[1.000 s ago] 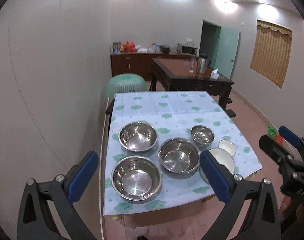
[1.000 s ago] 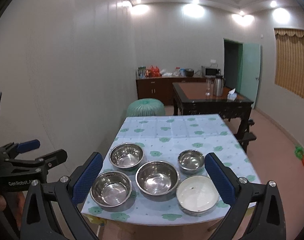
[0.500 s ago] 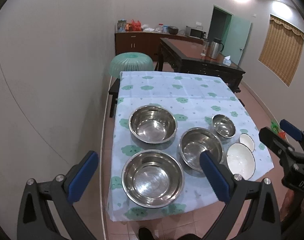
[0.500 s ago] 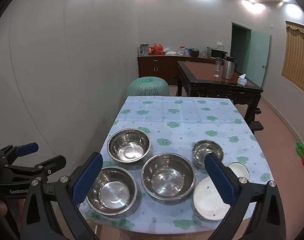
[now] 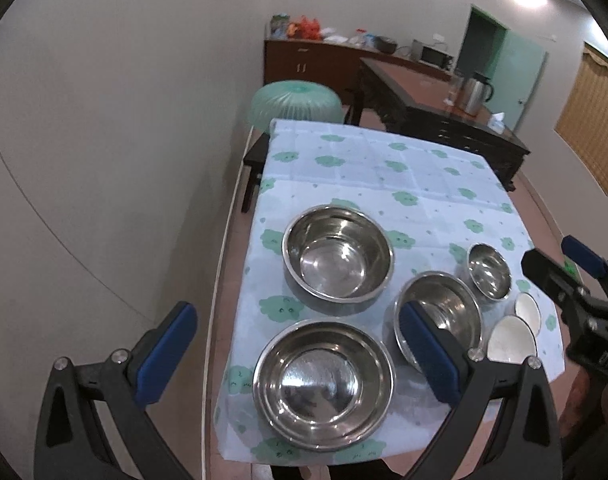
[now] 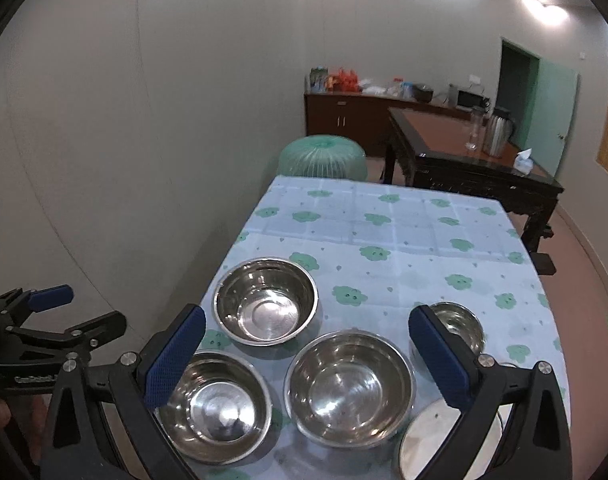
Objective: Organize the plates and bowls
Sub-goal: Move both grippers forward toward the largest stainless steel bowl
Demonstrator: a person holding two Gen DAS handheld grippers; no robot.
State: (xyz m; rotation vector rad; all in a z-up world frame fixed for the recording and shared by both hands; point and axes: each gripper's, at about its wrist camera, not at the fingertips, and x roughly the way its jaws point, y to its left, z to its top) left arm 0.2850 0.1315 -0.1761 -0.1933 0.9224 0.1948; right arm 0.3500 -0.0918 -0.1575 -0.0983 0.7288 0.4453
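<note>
Several steel bowls stand on the near end of a table with a light blue cloth (image 5: 383, 176). A large bowl (image 5: 323, 384) is nearest, another large bowl (image 5: 337, 258) behind it, a medium bowl (image 5: 443, 316) to the right and a small bowl (image 5: 488, 274) beyond that. A white plate (image 5: 511, 340) and a small white dish (image 5: 527, 309) lie at the right edge. In the right wrist view the same bowls (image 6: 349, 386) and the plate (image 6: 425, 440) show. My left gripper (image 5: 296, 354) is open above the near bowl. My right gripper (image 6: 307, 354) is open above the bowls, empty.
A wall runs close along the table's left side. A green mesh food cover (image 5: 296, 104) sits beyond the far end. A dark wooden table (image 5: 435, 120) with a kettle (image 5: 473, 92) stands behind, and a sideboard (image 5: 311, 62) is at the back wall.
Both grippers have moved forward and tilted down toward the table, so the bowls look larger and closer. Both stay open. Nothing on the table has moved.
</note>
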